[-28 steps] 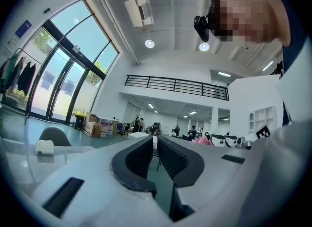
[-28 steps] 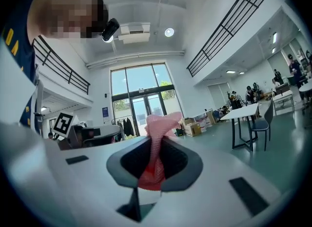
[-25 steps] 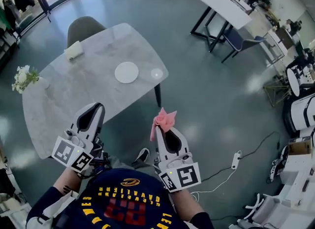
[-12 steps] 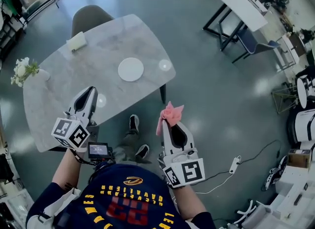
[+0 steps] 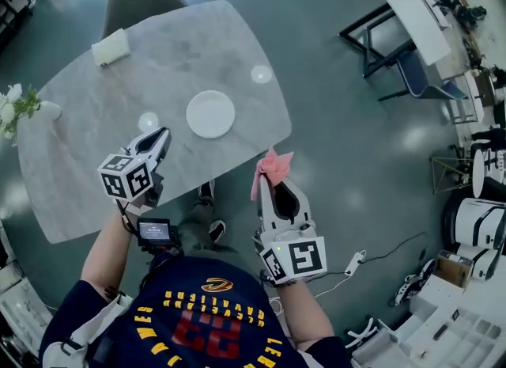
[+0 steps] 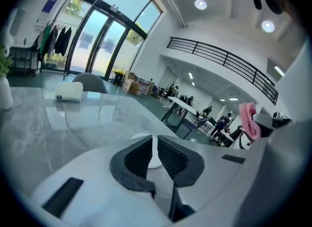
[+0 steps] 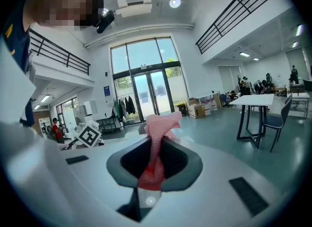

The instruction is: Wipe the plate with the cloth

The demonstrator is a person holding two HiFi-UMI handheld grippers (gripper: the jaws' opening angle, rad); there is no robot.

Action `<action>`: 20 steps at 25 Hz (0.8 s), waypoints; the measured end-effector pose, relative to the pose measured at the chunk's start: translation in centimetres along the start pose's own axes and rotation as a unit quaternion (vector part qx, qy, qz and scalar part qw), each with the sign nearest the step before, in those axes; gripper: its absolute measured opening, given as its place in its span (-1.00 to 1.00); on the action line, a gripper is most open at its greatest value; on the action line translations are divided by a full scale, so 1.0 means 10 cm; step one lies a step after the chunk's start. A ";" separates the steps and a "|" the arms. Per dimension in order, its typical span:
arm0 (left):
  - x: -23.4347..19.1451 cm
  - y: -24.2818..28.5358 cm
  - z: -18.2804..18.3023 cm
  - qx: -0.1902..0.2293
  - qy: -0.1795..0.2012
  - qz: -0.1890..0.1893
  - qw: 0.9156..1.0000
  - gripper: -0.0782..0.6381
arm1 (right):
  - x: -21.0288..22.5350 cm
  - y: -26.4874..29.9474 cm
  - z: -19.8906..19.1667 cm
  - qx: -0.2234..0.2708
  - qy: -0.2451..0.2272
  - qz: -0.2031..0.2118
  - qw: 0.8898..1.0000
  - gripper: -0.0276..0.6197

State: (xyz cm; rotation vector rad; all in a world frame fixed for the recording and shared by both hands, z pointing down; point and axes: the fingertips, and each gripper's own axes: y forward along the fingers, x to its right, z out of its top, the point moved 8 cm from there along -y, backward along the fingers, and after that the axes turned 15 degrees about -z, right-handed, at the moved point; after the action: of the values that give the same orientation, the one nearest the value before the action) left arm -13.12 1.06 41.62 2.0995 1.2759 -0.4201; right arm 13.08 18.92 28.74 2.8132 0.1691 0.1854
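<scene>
Bring the cloth in over the table edge and lay its loose end flat on the plate, which sits near the edge facing you, apart from both tools. Your right gripper is clamped on the cloth's bunched middle. Your left gripper hovers near the plate, jaws all but closed on nothing — steady the rim with it if the plate slides.

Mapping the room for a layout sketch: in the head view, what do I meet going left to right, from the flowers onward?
flowers → white box → plate → pink cloth → white side table
</scene>
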 end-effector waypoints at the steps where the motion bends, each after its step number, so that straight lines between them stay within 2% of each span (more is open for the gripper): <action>1: -0.14 0.10 -0.07 -0.017 -0.021 -0.001 1.000 -0.69 | -0.01 0.19 -0.04 -0.013 -0.005 0.005 1.000 -0.77; 5: -0.58 0.46 -0.33 -0.068 -0.103 -0.013 0.992 -0.57 | -0.12 0.92 -0.23 -0.061 -0.022 0.023 0.998 -0.77; 10: -0.84 0.74 -0.48 -0.072 -0.196 -0.024 0.978 -0.52 | -0.23 1.56 -0.45 -0.107 -0.040 0.057 0.992 -0.77; 13: -0.93 0.96 -0.50 -0.086 -0.214 -0.016 0.973 -0.52 | -0.24 1.93 -0.62 -0.141 -0.048 0.077 0.986 -0.77; 16: -0.99 1.16 -0.59 -0.104 -0.230 0.014 0.968 -0.52 | -0.18 2.29 -0.84 -0.174 -0.059 0.106 0.977 -0.77; 20: -1.01 1.21 -0.66 -0.101 -0.257 0.039 0.960 -0.51 | -0.22 2.65 -1.16 -0.226 -0.071 0.138 0.962 -0.77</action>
State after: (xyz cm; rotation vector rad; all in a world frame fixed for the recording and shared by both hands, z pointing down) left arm -7.68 -5.30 56.58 1.7099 0.8857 -0.7123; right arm 11.74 -2.85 47.80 2.3690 -0.2695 0.0718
